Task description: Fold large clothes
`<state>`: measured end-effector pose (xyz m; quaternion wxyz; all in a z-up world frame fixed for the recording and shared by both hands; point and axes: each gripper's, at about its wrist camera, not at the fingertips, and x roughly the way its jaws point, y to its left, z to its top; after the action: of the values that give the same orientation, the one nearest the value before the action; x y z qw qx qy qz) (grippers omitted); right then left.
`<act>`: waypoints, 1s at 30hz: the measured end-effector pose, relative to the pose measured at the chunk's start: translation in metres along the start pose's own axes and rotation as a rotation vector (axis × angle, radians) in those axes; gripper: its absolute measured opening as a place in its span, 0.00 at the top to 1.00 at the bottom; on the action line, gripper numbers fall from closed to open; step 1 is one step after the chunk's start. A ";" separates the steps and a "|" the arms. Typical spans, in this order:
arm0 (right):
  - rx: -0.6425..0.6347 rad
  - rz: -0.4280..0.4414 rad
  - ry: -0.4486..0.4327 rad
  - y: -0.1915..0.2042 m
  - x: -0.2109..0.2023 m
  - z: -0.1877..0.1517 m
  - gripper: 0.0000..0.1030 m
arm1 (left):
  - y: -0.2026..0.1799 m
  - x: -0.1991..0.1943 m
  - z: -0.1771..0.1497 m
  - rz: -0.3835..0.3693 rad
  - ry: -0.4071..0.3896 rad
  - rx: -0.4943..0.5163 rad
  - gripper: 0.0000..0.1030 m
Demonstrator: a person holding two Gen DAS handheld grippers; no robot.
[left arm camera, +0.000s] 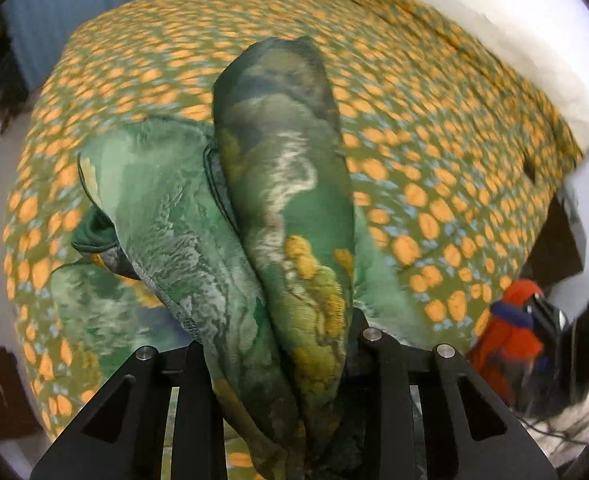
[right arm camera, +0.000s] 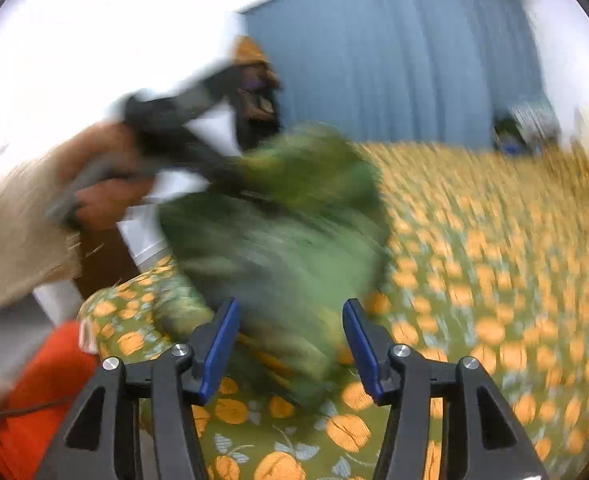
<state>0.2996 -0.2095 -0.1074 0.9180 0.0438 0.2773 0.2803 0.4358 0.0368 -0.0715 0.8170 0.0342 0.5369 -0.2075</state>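
Two tongs work one green garment over the bed with its orange-patterned cover. The left tongs are clamped on a thick bunch of the cloth, which hangs from them with its lower part on the bed. The right tongs stand apart, holding nothing, just short of the cloth. To do this step well, I judge the right should pinch a single edge, not a bunch, then both draw the fabric flat before folding.

Floral-covered bed, green garment on it
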 end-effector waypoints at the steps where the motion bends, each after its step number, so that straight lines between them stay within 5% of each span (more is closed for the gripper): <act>1: 0.007 0.015 0.017 -0.001 0.007 0.004 0.65 | 0.016 0.000 -0.006 -0.001 -0.010 -0.027 0.71; 10: -0.150 0.127 0.161 0.066 0.090 0.029 0.70 | 0.127 0.024 -0.077 -0.079 -0.057 -0.315 0.66; 18: -0.167 0.097 0.442 0.091 0.197 -0.021 0.70 | 0.171 0.060 -0.121 -0.180 -0.066 -0.461 0.57; 25: -0.124 0.066 0.443 0.092 0.206 -0.032 0.72 | 0.180 0.076 -0.127 -0.241 -0.100 -0.495 0.55; 30: -0.128 0.097 0.493 0.096 0.195 -0.005 0.72 | 0.173 0.061 -0.128 -0.254 -0.111 -0.503 0.50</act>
<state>0.3841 -0.0241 -0.1830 0.8091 -0.0710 0.4717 0.3432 0.4106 0.2117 -0.2092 0.7954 -0.2484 0.5260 -0.1702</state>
